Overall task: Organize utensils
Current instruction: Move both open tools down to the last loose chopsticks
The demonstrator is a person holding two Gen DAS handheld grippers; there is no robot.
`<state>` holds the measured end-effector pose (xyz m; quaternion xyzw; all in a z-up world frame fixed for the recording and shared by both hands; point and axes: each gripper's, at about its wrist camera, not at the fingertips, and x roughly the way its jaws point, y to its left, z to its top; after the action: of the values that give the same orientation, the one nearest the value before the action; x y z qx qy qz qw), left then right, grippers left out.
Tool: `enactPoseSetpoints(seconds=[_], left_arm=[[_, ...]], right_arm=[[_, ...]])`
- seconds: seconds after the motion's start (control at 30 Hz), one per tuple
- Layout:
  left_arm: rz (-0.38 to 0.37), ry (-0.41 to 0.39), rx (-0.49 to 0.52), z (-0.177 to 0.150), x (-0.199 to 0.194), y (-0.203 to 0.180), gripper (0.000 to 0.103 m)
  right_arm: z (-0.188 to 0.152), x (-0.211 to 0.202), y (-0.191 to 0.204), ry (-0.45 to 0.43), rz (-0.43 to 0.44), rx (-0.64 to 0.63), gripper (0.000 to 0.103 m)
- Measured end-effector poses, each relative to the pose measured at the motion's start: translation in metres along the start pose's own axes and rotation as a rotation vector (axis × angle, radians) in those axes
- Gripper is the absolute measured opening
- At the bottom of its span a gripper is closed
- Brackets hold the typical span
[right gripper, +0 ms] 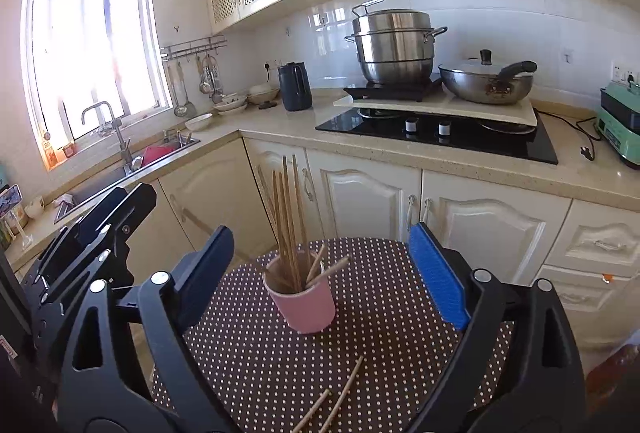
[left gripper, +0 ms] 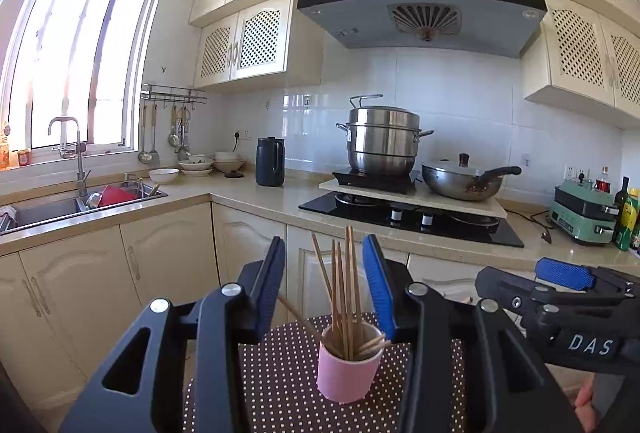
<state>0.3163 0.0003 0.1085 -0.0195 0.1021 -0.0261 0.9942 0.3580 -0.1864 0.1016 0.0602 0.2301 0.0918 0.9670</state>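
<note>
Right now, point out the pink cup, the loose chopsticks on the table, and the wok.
pink cup [right gripper: 306, 307], right wrist view, on its outer wall.
loose chopsticks [right gripper: 347, 385], right wrist view, midway along one stick.
wok [right gripper: 486, 83], right wrist view, on its steel side.

Our left tool [left gripper: 324, 285] has black angular link arms joined by round silver pivot pins, and blue ribbed pads [left gripper: 378, 289] on its fingers. Our right tool [right gripper: 340, 281] matches it and bears white "DAS" lettering.

A steamer pot [left gripper: 382, 141] and lidded wok [left gripper: 464, 179] sat on the stove; a dark jug [left gripper: 270, 161] stood near the worktop's corner.
</note>
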Motion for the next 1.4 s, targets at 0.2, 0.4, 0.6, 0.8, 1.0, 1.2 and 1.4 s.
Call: enactPoseSetpoints(seconds=[0.2, 0.4, 0.6, 0.8, 1.0, 1.2, 1.4], left_arm=[[-0.014, 0.037, 0.000, -0.025, -0.011, 0.002, 0.044], [-0.008, 0.099, 0.008, -0.052, -0.012, 0.010, 0.046], [-0.032, 0.186, -0.016, -0.086, -0.007, 0.024, 0.047], [-0.034, 0.304, -0.033, -0.122, 0.002, 0.032, 0.047], [-0.040, 0.405, -0.049, -0.151, 0.010, 0.039, 0.047], [-0.051, 0.491, -0.067, -0.176, 0.014, 0.042, 0.047], [-0.064, 0.537, -0.057, -0.191, 0.014, 0.041, 0.047]], right_arm=[[-0.023, -0.005, -0.004, 0.044, -0.042, -0.007, 0.092], [-0.057, 0.008, -0.008, 0.147, -0.076, -0.015, 0.093], [-0.095, 0.033, -0.014, 0.278, -0.127, -0.013, 0.093], [-0.134, 0.062, -0.025, 0.420, -0.167, 0.027, 0.093], [-0.169, 0.084, -0.031, 0.521, -0.206, 0.049, 0.093], [-0.189, 0.096, -0.033, 0.546, -0.231, 0.067, 0.093], [-0.206, 0.098, -0.021, 0.499, -0.247, 0.034, 0.093]])
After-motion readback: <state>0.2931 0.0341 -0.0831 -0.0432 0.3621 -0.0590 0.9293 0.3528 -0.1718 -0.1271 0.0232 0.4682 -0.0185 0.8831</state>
